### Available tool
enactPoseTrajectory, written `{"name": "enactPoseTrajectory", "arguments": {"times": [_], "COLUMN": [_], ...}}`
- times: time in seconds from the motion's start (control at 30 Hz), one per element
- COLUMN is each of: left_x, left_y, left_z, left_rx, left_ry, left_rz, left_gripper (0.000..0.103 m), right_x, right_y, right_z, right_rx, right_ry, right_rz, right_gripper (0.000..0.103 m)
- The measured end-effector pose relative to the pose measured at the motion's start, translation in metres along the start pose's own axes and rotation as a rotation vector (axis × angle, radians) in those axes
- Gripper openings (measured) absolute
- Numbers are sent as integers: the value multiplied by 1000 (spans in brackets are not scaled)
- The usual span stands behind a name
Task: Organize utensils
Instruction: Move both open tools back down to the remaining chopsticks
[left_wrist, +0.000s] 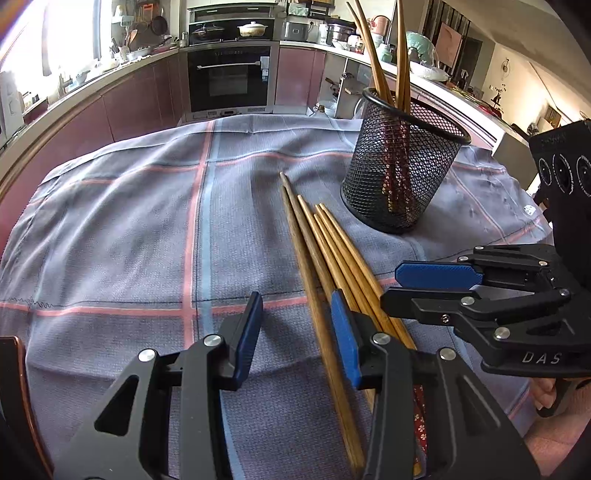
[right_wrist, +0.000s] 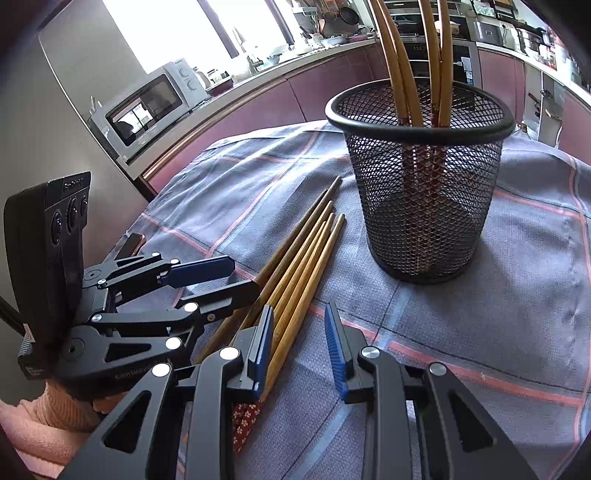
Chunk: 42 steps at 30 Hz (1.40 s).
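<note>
Now left gripper (left_wrist: 295, 328) and right gripper (right_wrist: 299, 341) hover unclenched, empty, over loose chopsticks (left_wrist: 325, 258); mesh holder (left_wrist: 402, 162) stands far right.

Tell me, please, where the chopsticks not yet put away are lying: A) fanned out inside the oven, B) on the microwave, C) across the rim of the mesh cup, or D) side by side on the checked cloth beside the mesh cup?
D: the loose chopsticks lie together flat on the checked cloth, next to the upright mesh cup.
</note>
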<state>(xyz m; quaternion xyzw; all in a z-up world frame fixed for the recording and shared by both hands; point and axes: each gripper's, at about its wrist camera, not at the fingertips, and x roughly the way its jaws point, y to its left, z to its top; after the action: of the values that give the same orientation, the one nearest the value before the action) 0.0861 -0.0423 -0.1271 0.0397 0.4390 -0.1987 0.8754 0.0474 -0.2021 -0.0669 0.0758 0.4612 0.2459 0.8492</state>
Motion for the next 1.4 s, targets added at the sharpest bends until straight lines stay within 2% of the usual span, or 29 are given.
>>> {"name": "enactPoseTrajectory", "arguments": {"times": [0.3,0.73,0.83,1.17,1.33,1.37,1.4], "left_x": [2,1,-1,14,24,24,24], "left_y": [2,2,4,0,-1,-2,-3], "left_z": [-1,-7,-7,14,25,26,26], "left_rx": [-4,-13,-26,21,36,36,35], "left_ry": [8,13,19,47,61,63,65], "left_rz": [1,1,1,25,45,48,42], "left_gripper": [37,36,32,30,25,22,13], "right_x": [9,6,5,17,23,23,23], "right_y": [2,-3,-3,1,1,1,2], "right_z": [4,0,1,16,23,23,23], "right_rx": [4,2,5,-25,-36,-41,-52], "right_ry": [6,1,5,12,7,8,8], "right_rz": [-29,-51,-59,-120,-142,-145,-154], "right_gripper": [26,17,17,17,13,12,11]}}
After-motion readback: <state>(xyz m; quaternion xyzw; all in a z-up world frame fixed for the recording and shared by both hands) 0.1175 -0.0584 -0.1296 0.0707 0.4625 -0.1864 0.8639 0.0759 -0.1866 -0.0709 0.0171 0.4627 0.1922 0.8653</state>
